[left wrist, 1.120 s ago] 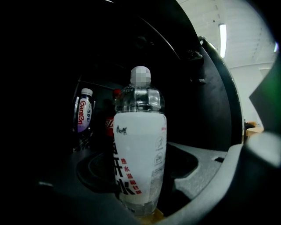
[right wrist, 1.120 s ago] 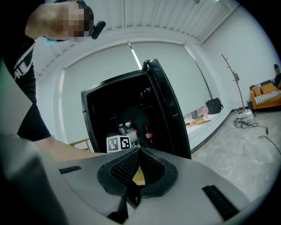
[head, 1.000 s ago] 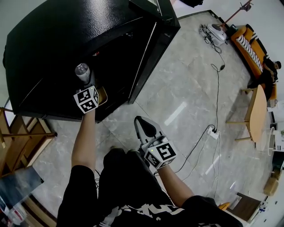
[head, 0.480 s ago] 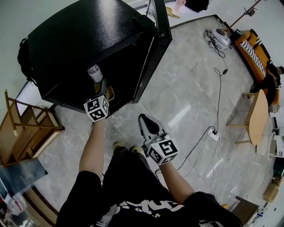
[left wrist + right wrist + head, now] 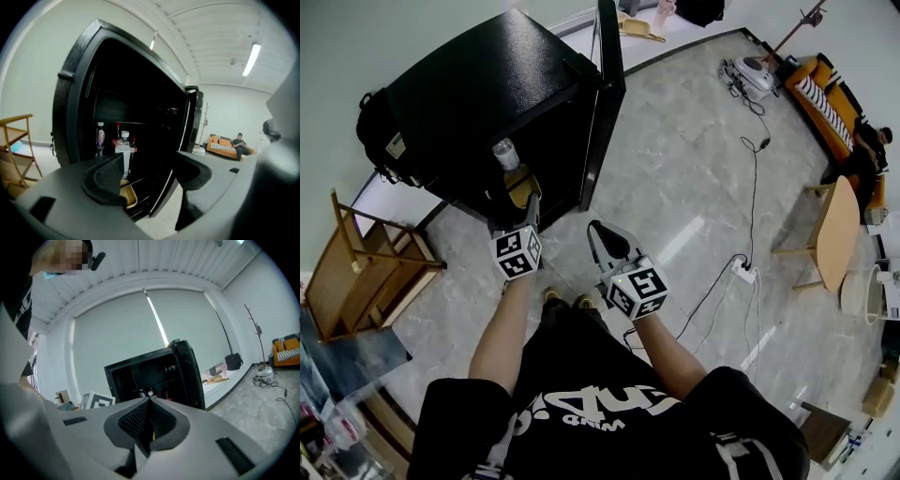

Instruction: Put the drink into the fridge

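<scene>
Head view showed the drink (image 5: 505, 153) standing inside the fridge (image 5: 487, 94), so the placing step looked done; the left claw (image 5: 529, 208) hung apart and empty just outside, the right claw (image 5: 598, 234) pressed together on nothing. Next seemed shutting the door (image 5: 607, 103), calling for a push on its edge. Inside I counted four bottles, one yellow tray (image 5: 523, 187)

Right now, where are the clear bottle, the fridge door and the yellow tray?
clear bottle (image 5: 123, 152), left gripper view, its body under the white cap.
fridge door (image 5: 609, 94), head view, its upper edge.
yellow tray (image 5: 521, 185), head view, a bare part of it.
</scene>
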### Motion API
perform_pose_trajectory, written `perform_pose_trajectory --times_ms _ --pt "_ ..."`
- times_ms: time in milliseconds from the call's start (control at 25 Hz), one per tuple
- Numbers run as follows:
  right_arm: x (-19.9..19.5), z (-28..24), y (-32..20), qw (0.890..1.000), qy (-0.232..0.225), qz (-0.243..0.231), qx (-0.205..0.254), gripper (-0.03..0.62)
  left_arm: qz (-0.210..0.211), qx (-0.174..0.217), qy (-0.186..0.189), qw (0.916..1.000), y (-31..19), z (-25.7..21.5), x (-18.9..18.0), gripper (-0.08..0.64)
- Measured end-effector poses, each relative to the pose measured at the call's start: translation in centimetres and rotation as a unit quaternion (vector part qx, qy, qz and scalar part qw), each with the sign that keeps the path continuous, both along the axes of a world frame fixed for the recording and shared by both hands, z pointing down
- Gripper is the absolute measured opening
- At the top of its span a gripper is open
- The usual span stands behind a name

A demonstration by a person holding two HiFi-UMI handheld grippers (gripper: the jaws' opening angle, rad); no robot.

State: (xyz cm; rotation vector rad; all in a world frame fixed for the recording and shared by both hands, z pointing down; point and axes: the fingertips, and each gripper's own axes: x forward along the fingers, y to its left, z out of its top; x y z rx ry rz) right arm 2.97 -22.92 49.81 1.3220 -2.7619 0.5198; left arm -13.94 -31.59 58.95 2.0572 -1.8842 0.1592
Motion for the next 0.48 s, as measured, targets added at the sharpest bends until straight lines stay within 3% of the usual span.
perform_pose_trajectory --times_ms 480 --pt "0.3 -2.5 2.4 1.000 0.011 -0.014 0.003 0.015 0.065 0.012 0.027 0.9975 9.0 -7.0 2.2 0.313"
